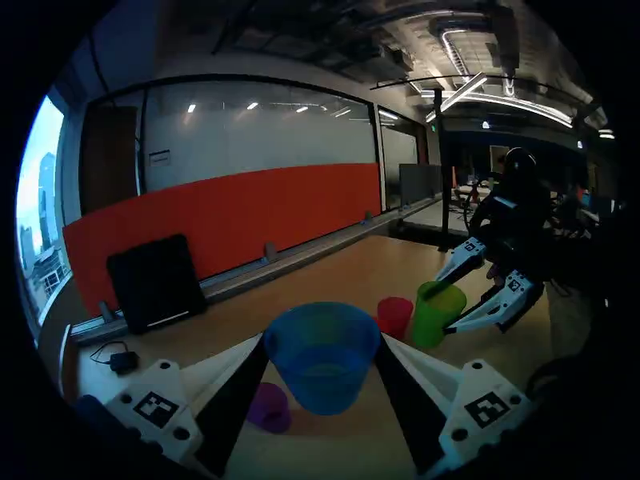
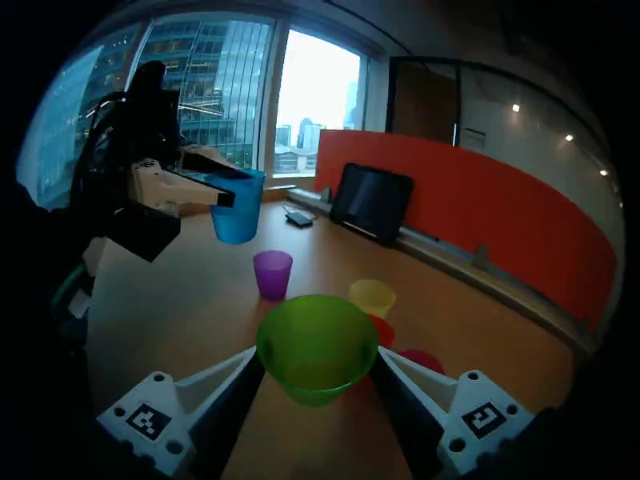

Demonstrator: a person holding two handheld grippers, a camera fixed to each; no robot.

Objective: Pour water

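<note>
Blue cup [image 1: 322,370], translucent and upright, is pinched by left claw [image 1: 322,344]; right claw [image 2: 317,354] pinches green cup [image 2: 317,340].

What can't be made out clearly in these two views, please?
- Water level in the blue cup: left gripper view, dim tinted plastic obscures it.
- Red cup: right gripper view, mostly behind the green cup.
- Purple cup: left gripper view, partly behind a finger of the left tongs.
</note>
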